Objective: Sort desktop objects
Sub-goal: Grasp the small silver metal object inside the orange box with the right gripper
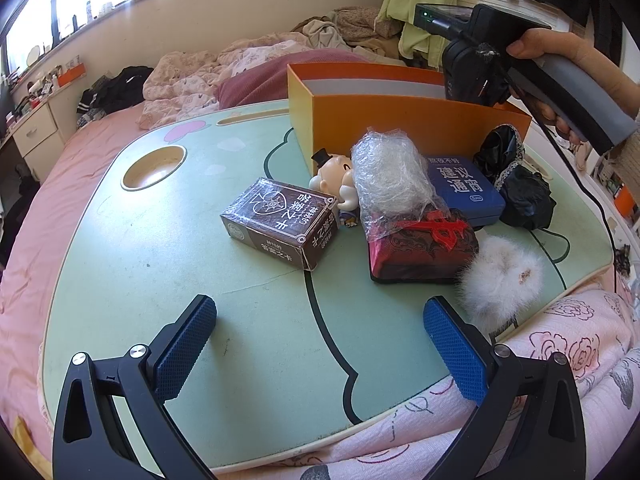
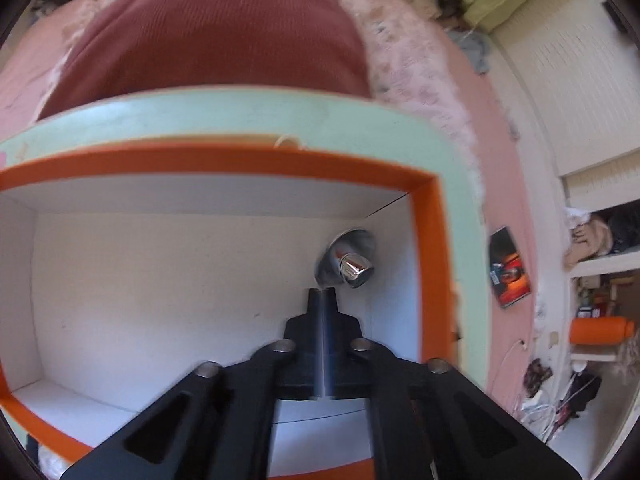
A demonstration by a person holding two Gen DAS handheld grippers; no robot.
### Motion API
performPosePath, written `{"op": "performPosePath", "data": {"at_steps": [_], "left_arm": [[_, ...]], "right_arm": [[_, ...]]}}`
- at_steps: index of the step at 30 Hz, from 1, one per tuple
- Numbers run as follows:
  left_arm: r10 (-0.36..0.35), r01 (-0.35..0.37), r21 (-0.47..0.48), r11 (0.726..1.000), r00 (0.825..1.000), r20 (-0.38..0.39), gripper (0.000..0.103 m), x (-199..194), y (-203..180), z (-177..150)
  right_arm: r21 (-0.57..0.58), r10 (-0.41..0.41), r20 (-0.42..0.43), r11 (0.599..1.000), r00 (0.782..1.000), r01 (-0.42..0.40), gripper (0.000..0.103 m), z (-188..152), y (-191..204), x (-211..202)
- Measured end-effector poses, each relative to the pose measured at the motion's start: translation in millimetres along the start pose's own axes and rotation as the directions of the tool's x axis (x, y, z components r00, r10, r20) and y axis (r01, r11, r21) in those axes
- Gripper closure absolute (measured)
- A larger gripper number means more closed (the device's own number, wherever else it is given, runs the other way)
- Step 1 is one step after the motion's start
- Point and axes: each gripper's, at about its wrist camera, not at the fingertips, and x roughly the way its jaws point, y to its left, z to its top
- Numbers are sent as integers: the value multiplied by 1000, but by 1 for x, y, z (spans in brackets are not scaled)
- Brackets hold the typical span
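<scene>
My left gripper is open and empty, low over the green lap table. Beyond it lie a brown card box, a small doll figure, a plastic-wrapped bundle, a red pouch, a blue tin, black lace cloth and a white fluffy pompom. An orange box stands behind them. My right gripper is shut, inside the orange box, holding the handle of a shiny metal spoon above the white floor.
The table sits on a pink bed with a rumpled quilt and a maroon pillow. A floral blanket lies at the near right edge. A cup recess is at the table's left. Shelves and cables are at right.
</scene>
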Motion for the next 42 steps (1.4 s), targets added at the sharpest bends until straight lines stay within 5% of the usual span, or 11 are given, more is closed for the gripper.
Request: {"op": "performPosePath", "data": {"at_steps": [12, 17, 23, 25, 28, 29, 30, 32, 34, 37, 42], "left_arm": [[4, -4, -6, 1000, 1000, 1, 0, 0, 0, 0], [4, -4, -8, 1000, 1000, 1, 0, 0, 0, 0], [6, -6, -10, 1000, 1000, 1, 0, 0, 0, 0], [7, -7, -11, 1000, 1000, 1, 0, 0, 0, 0], [8, -8, -12, 1000, 1000, 1, 0, 0, 0, -1], [8, -8, -13, 1000, 1000, 1, 0, 0, 0, -1], [9, -9, -13, 1000, 1000, 1, 0, 0, 0, 0], [9, -9, -14, 1000, 1000, 1, 0, 0, 1, 0], [8, -8, -14, 1000, 1000, 2, 0, 0, 1, 0], [10, -10, -15, 1000, 1000, 2, 0, 0, 0, 0], [12, -12, -19, 1000, 1000, 2, 0, 0, 0, 0]], "right_arm": [[83, 186, 137, 977, 973, -198, 102, -6, -33, -39], [57, 427, 201, 894, 882, -445, 102, -34, -60, -76], [0, 706, 171, 698, 687, -717, 102, -82, -89, -94], [0, 731, 168, 670, 661, -742, 102, -94, -93, -94], [41, 678, 255, 705, 690, -708, 99, -91, -105, -94], [53, 658, 280, 716, 699, -696, 88, -86, -107, -95], [69, 626, 302, 738, 719, -672, 60, -77, -105, -96], [85, 557, 340, 785, 758, -614, 42, -64, -99, -97], [34, 437, 309, 883, 845, -469, 44, -43, -75, -91], [-93, 274, 200, 961, 941, -260, 82, -18, -28, -70], [-274, 38, 140, 962, 989, 2, 86, -5, 5, -37]]}}
